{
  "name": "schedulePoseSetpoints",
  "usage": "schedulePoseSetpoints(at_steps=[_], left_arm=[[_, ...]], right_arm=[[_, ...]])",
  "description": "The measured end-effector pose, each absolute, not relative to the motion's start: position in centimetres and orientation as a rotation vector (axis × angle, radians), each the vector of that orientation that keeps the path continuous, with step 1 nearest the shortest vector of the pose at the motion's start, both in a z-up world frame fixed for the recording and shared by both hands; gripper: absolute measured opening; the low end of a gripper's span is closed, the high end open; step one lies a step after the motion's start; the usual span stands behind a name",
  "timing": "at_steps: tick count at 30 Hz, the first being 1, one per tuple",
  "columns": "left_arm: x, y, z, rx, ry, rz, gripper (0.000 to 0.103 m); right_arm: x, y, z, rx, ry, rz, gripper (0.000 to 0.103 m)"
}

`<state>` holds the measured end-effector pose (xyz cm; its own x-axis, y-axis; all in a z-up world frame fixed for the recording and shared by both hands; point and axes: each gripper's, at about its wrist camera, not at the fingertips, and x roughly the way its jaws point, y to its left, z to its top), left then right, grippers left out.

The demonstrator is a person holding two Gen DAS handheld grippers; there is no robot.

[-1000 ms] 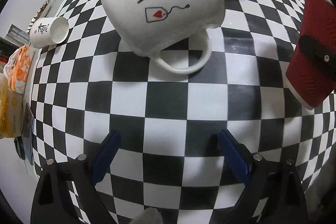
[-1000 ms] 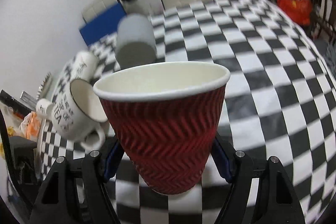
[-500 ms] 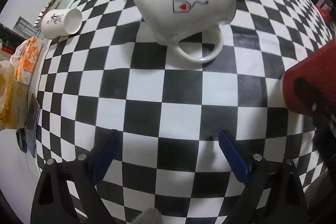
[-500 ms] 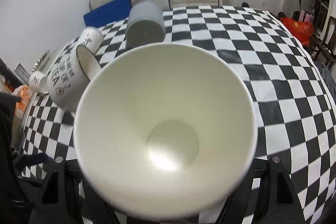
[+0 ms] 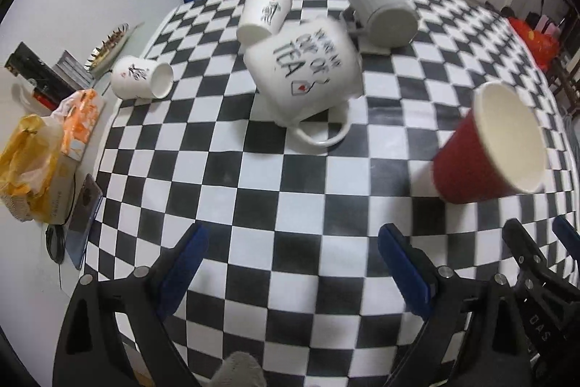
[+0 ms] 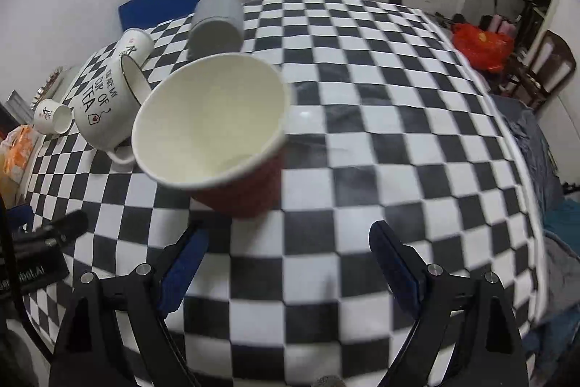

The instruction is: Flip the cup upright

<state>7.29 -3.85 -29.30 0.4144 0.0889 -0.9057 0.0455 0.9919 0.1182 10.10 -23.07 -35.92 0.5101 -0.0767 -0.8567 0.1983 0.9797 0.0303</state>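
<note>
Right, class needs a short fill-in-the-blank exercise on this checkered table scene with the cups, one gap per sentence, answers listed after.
1. The red ribbed paper cup stands on the table with its opening facing ____.
2. The right tool has its jaws ____ and holds nothing.
3. The big white ceramic mug lying on its side is lettered "CUP OF ____".
4. The tablecloth pattern is black and ____.

Missing words: up; open; TEA; white
</note>
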Motion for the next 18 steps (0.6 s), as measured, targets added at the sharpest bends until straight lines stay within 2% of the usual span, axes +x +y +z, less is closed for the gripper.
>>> schedulePoseSetpoints(at_steps=[5,18], left_arm=[[8.2,-4.3,-26.5,0.119,1.103,0.013,0.099],[2.4,-5.2,-16.0,0.107,0.998,-0.037,0.099]], right_arm=[[7.8,-24.6,-32.7,0.143,1.031,-0.224,0.092],[0.7,-24.8,-19.4,0.127,0.973,-0.225,0.092]])
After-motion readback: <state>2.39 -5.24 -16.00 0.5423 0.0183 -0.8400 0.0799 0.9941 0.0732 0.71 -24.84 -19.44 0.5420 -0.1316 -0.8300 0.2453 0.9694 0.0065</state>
